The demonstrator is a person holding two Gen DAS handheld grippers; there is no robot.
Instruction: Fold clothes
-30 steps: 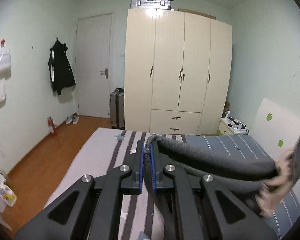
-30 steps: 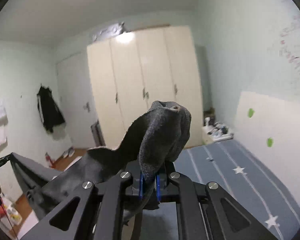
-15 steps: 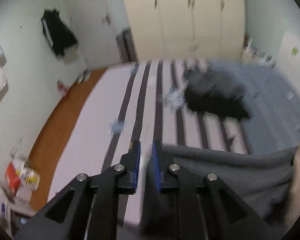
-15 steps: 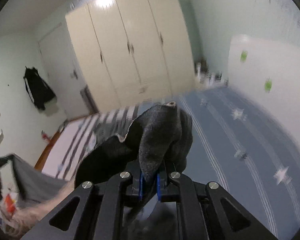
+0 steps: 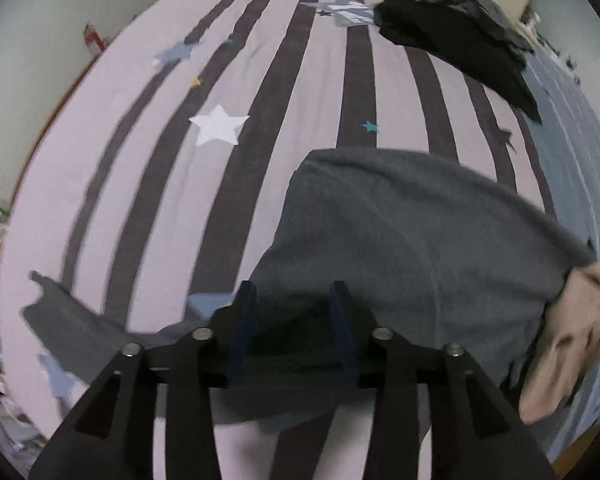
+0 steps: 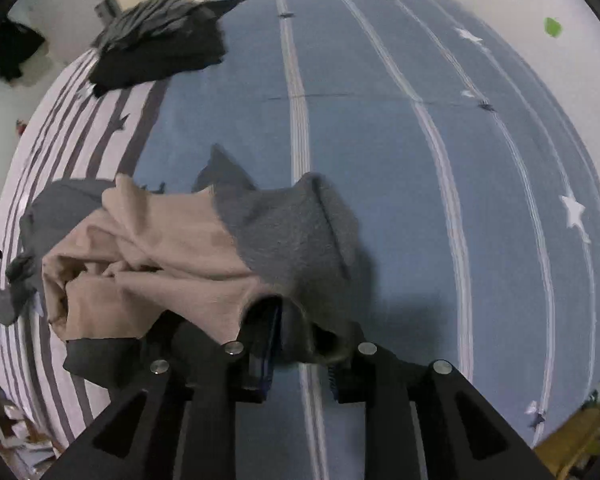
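Since you're laying the grey garment (image 5: pixel 400 232) down on the bed (image 5: pixel 148 184), you're basically at the let-go part, so don't rush it. Your left gripper (image 5: pixel 292 300) is opening, sitting about half wide, with the grey cloth lying loose between the jaws rather than pinched. Your right gripper (image 6: pixel 300 320) is opening too, but narrower, and the knit end is draped over its fingertips, so I can't tell if it's fully free yet. The garment is spreading flat on the striped side, while its beige lining (image 6: pixel 152 256) is bunching up in the middle near the right gripper.

My advice: keep both grippers low as you're letting go, so the fabric isn't getting dragged back up. That bunched part probably needs smoothing before any fold. The dark pile (image 5: pixel 452 20) at the far end of the bed is well apart, so it isn't getting in your way.
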